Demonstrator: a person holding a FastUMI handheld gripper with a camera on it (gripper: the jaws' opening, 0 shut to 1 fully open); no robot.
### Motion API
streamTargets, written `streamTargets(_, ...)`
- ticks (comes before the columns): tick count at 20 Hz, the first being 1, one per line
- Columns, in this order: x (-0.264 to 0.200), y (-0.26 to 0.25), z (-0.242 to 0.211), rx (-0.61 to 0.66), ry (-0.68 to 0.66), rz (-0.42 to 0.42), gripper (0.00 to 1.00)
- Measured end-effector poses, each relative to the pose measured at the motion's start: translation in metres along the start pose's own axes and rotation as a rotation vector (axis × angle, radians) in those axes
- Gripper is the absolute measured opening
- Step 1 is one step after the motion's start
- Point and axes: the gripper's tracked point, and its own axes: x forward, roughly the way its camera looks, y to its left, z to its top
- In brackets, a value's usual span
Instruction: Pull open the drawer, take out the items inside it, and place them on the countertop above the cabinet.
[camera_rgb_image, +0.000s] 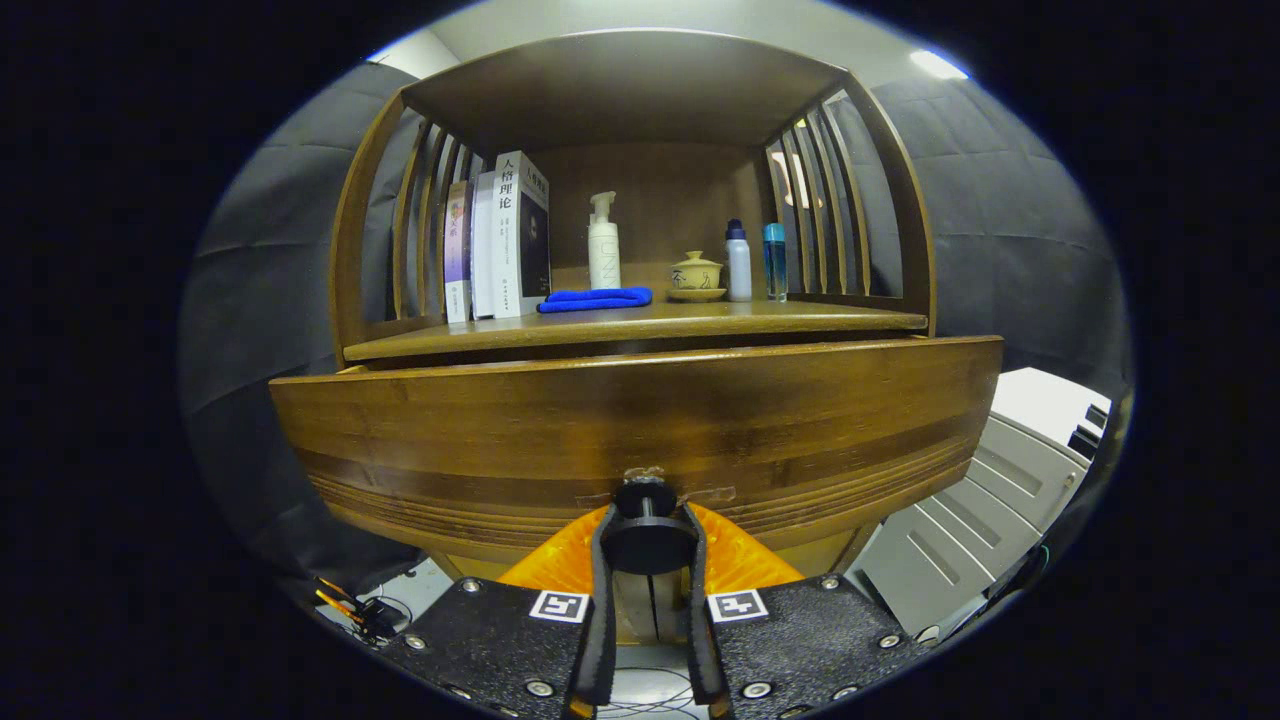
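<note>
A wooden cabinet drawer front (640, 420) stands pulled out toward me, its face wide across the view. A round dark knob (648, 540) sticks out from its lower middle. My gripper (648, 545) is shut on that knob, one finger pressing on each side. The drawer's inside is hidden behind its front panel. Above it lies the wooden countertop (780, 318), where a folded blue cloth (595, 298), a white pump bottle (603, 245), a small lidded cup on a saucer (697, 275) and two slim bottles (755, 262) stand.
Several books (500, 240) lean at the countertop's left end. Slatted wooden sides and a roof (620, 90) enclose the shelf space. A grey-white metal cabinet (1010, 470) stands to the right of the drawer. Cables (360, 610) lie on the floor at lower left.
</note>
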Motion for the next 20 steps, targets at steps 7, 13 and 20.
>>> streamTargets(7, -0.028, -0.002, -0.009, 0.018, 0.023, -0.01, 0.29)
streamTargets(13, -0.054, 0.001, -0.02, 0.003, 0.04, -0.001, 0.3)
streamTargets(20, -0.071, 0.002, -0.027, -0.006, 0.041, 0.013, 0.3)
